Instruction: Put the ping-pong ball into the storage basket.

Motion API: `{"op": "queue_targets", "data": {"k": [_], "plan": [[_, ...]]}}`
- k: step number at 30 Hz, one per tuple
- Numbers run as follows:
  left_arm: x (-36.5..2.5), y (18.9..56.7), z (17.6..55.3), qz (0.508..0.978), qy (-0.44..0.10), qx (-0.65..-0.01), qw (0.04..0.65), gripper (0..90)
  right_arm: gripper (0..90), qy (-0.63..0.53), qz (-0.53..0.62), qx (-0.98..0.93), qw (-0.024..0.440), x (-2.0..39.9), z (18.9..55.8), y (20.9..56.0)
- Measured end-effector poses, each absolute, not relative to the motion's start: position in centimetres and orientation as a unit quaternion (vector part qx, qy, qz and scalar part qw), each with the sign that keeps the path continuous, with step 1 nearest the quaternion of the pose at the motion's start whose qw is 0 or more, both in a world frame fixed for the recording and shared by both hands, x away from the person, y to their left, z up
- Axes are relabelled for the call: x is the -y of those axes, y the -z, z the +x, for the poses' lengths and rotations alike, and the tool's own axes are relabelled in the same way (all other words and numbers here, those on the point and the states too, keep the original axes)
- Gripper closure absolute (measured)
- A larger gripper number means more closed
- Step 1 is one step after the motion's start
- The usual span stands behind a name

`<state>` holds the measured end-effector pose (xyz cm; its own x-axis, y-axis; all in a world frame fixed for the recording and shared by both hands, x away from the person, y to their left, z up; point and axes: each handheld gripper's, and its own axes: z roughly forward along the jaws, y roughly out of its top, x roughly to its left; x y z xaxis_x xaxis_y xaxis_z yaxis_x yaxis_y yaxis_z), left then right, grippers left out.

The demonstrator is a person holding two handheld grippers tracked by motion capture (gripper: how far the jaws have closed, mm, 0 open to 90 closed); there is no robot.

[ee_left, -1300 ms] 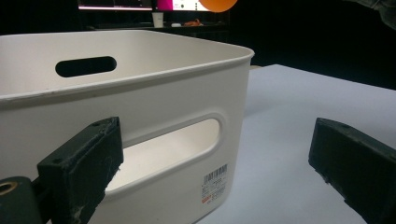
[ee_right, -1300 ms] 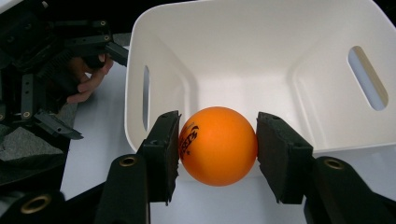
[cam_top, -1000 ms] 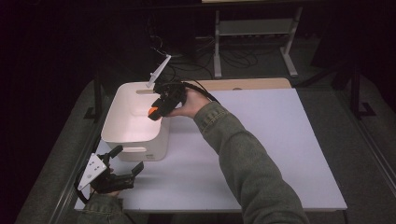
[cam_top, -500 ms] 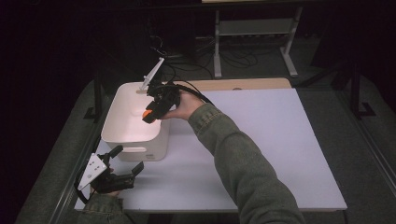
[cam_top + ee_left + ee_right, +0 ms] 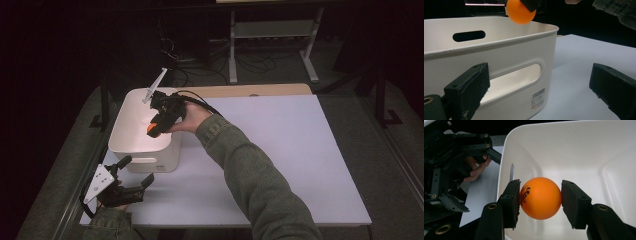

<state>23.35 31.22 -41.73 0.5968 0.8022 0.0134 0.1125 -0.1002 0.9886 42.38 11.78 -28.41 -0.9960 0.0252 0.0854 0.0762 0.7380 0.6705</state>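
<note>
An orange ball (image 5: 541, 198) is pinched between the two black pads of my right gripper (image 5: 540, 200), which is shut on it. In the high view that gripper (image 5: 153, 131) holds the ball (image 5: 151, 131) over the inside of a white plastic bin (image 5: 126, 142) at the table's left. From the left gripper view the ball (image 5: 520, 12) hangs just above the bin's rim (image 5: 499, 41). My left gripper (image 5: 136, 172) rests on the table in front of the bin, jaws open and nothing between them. Its pads (image 5: 469, 90) frame the bin's near handle slot.
The white table (image 5: 280, 150) stretches to the right of the bin, with a wooden strip (image 5: 250, 90) along its far edge. A metal rack (image 5: 270, 35) and cables stand on the dark floor behind. The person's sleeve (image 5: 250, 175) crosses the table's middle.
My right gripper has carried the ball to the left and slightly down, from the bin's right rim to over its inside. The left gripper has stayed put.
</note>
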Motion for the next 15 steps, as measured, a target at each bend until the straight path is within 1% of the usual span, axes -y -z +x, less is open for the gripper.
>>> {"op": "queue_targets", "data": {"k": [15], "plan": [[-31.2,41.7,23.4,0.680,-0.297,-0.337,0.579,2.6,49.3,0.343,-0.025,0.938,0.046,-13.0,42.3,29.8]]}}
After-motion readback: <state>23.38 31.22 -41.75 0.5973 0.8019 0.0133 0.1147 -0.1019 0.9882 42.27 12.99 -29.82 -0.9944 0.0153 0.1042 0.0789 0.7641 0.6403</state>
